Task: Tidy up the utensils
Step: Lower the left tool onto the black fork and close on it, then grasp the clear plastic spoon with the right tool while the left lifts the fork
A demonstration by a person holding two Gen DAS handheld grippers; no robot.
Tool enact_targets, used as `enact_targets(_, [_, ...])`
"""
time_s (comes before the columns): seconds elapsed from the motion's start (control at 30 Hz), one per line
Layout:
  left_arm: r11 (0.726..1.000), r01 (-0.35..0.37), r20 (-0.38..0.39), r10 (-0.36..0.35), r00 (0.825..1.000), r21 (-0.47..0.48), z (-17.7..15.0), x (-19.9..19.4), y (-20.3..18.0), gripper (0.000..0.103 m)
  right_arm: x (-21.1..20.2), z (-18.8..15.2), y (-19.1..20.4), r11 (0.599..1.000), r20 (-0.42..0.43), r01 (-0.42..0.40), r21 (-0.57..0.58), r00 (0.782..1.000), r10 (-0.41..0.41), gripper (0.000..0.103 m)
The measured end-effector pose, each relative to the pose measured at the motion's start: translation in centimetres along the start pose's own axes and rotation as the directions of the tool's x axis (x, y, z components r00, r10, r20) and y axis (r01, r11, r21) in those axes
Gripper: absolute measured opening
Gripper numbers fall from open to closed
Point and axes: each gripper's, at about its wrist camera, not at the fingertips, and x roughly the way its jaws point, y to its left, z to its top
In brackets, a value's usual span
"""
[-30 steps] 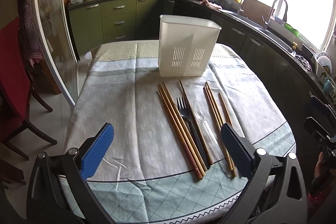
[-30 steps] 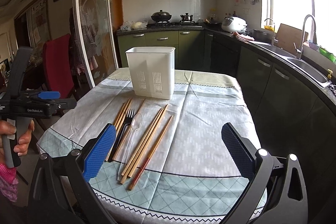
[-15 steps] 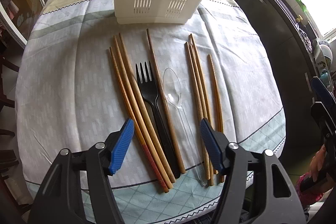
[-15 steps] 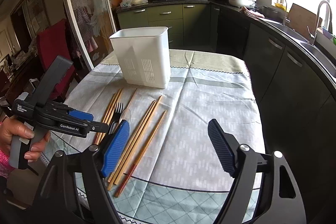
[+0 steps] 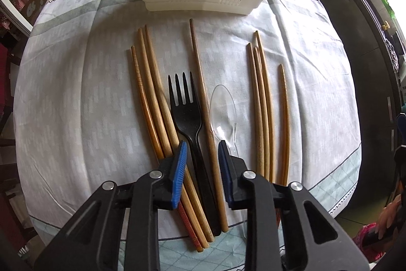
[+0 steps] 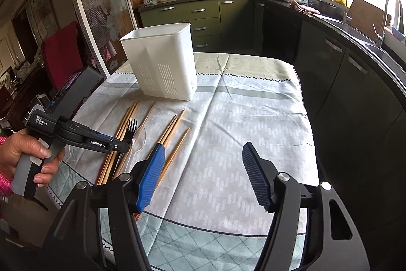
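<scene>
The left gripper point(image 5: 201, 151), its jaws just narrowed, points down over the black fork point(image 5: 186, 116) and a dark chopstick point(image 5: 203, 103), both lying between its pads, contact unclear. The right gripper point(image 6: 203, 169), jaws partly closed and empty, hovers over the cloth-covered surface point(image 6: 241, 139) beside a lone chopstick point(image 6: 175, 151). More chopsticks point(image 5: 149, 98) and a clear spoon point(image 5: 223, 111) lie in front of the white utensil holder point(image 6: 162, 60).

Black-framed left gripper point(image 5: 201, 164) with ribbed blue pads point(image 5: 179, 169), silver screws, pink sleeve point(image 6: 3, 179).
</scene>
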Motion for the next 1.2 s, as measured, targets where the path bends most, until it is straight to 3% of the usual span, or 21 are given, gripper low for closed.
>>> enact_targets(0.2, [1.000,-0.018,-0.016,0.018,1.000,-0.007,0.3,0.5,0.4,0.010,-0.2,-0.2,0.0,1.000,0.007,-0.014,-0.007,1.000,0.014,0.064])
enact_targets(0.53, [0.999,-0.038,0.009,0.038,0.999,0.015,0.1,0.6,1.0,0.010,0.7,0.0,1.1,0.999,-0.017,-0.021,-0.037,1.000,0.021,0.064])
enact_targets(0.73, [1.000,0.001,0.069,-0.002,0.998,0.005,0.1,-0.1,1.1,0.009,3.3,0.0,4.3,0.993,-0.115,-0.064,-0.100,0.992,0.052,0.064])
enact_targets(0.83, [1.000,0.019,0.171,-0.020,0.985,0.013,-0.3,-2.6,1.6,0.008,5.3,0.2,5.7,0.987,-0.202,-0.116,-0.107,0.975,0.093,0.058])
enact_targets(0.93, [0.998,0.052,0.240,-0.055,0.969,0.021,-0.7,-5.2,2.3,0.008,8.1,0.6,6.9,0.980,-0.327,-0.192,-0.058,0.931,0.163,0.049])
enact_targets(1.2, [0.996,0.048,0.363,-0.074,0.929,0.079,-3.1,-8.7,2.9,0.008,13.8,1.5,10.3,0.975,-0.473,-0.220,-0.029,0.862,0.181,0.023])
